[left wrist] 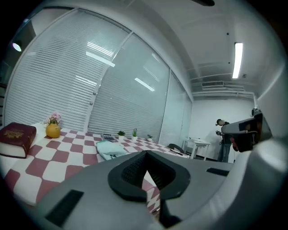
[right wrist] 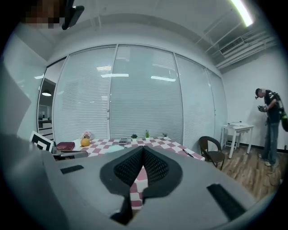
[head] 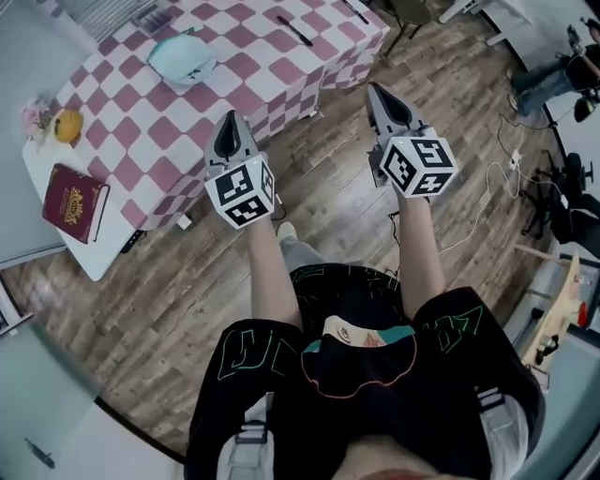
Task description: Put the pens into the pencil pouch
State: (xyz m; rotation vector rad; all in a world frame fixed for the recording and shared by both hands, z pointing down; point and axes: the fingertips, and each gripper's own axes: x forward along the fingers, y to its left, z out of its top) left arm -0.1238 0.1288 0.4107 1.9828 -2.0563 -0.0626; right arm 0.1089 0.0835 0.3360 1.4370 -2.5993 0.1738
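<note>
A light teal pencil pouch (head: 183, 58) lies on the pink-and-white checked table (head: 141, 131). Two dark pens lie near the table's far end, one pen (head: 293, 30) in the middle and another pen (head: 354, 11) by the edge. My left gripper (head: 229, 120) is shut and empty, held over the floor just short of the table's near edge. My right gripper (head: 378, 91) is also shut and empty, off the table's corner. The left gripper view shows its closed jaws (left wrist: 145, 155) and the pouch (left wrist: 109, 149) beyond. The right gripper view shows shut jaws (right wrist: 143, 149), the pouch (right wrist: 114, 148) and a pen (right wrist: 187, 152).
A dark red book (head: 75, 201) and a yellow vase with flowers (head: 67, 125) sit at the table's left end. Small plants (left wrist: 128, 133) stand at its far side. A dark chair (right wrist: 211, 152), a white side table (right wrist: 238, 129) and a standing person (right wrist: 270, 126) are to the right. Cables (head: 497, 187) lie on the wood floor.
</note>
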